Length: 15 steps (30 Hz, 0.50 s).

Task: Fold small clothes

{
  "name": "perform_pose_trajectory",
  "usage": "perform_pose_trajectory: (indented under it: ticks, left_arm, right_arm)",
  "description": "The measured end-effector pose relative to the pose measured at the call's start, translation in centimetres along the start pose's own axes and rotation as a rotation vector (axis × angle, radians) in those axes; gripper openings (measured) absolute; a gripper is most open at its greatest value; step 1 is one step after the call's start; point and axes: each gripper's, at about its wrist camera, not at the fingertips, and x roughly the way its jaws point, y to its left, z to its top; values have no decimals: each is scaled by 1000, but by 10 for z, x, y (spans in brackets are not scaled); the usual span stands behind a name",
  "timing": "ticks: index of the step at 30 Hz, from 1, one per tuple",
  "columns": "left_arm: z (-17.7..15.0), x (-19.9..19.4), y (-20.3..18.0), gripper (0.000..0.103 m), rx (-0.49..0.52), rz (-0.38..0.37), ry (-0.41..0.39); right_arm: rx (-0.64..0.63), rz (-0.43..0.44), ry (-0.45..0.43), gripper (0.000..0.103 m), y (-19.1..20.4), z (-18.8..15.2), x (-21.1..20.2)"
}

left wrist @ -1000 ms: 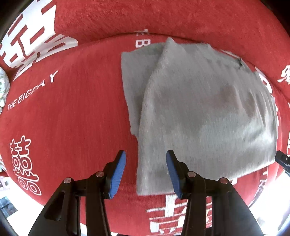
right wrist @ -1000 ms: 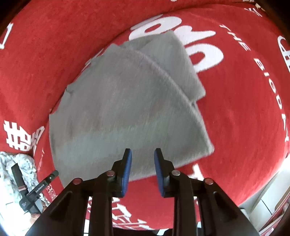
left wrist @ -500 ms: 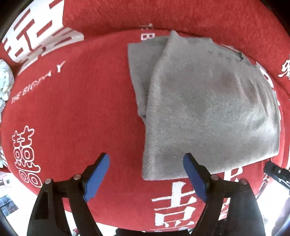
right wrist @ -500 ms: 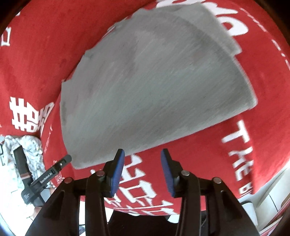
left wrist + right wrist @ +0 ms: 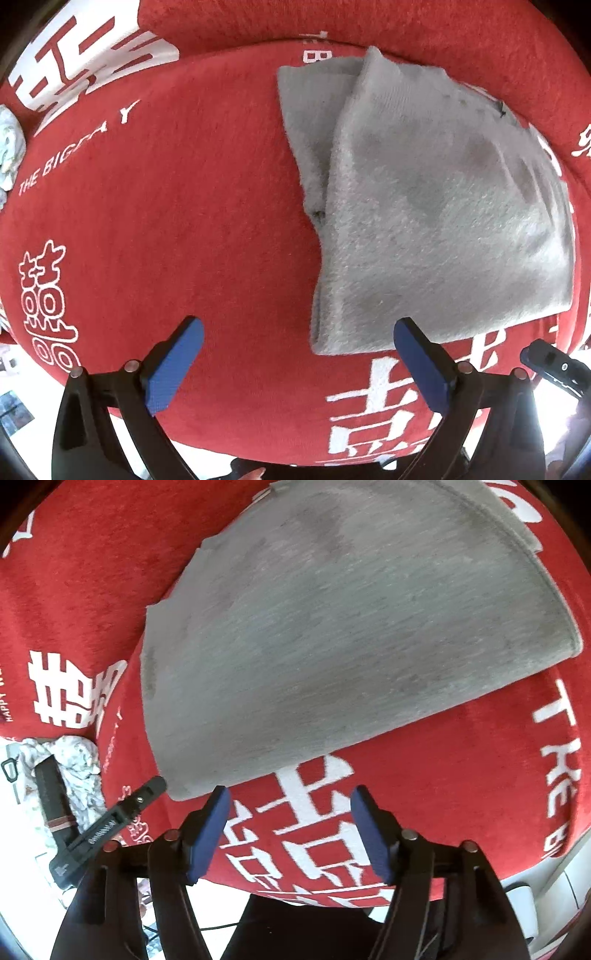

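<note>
A folded grey knit garment [image 5: 436, 206] lies flat on a red cloth with white lettering [image 5: 166, 221]; a lower layer sticks out at its far left. It fills the right wrist view [image 5: 343, 635] too. My left gripper [image 5: 299, 354] is wide open and empty, hovering just short of the garment's near left corner. My right gripper [image 5: 291, 823] is open and empty, above the red cloth just short of the garment's near edge. The tip of the other gripper shows in each view: the right one [image 5: 554, 365], the left one [image 5: 110, 823].
A crumpled white patterned cloth [image 5: 70, 764] lies past the red cloth's left edge, also at the left border of the left wrist view [image 5: 9, 144]. The red cloth's near edge [image 5: 424, 886] drops off close below both grippers.
Both grippers have opened and pulled back from the garment's near edge. The left jaws went from narrow to wide open. The garment stays flat.
</note>
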Motion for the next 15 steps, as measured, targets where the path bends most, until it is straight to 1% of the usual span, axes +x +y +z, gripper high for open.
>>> perform_pose_trajectory:
  ticks: [4,8,12,15]
  left_arm:
    - [4,4,5,103,-19,9,1]
    - [7,11,9,103,-29,35,14]
    - [10,19,14,103,-35,9,31]
    - [12,25,19,103,-43,0,41]
  right_arm:
    - [24,49,19,72,4,-3,10]
    - [29,79,41,72,10,-5,21]
    - [14,113,66,73,20,-6,33]
    - [29,153,72,73,23,-7,40]
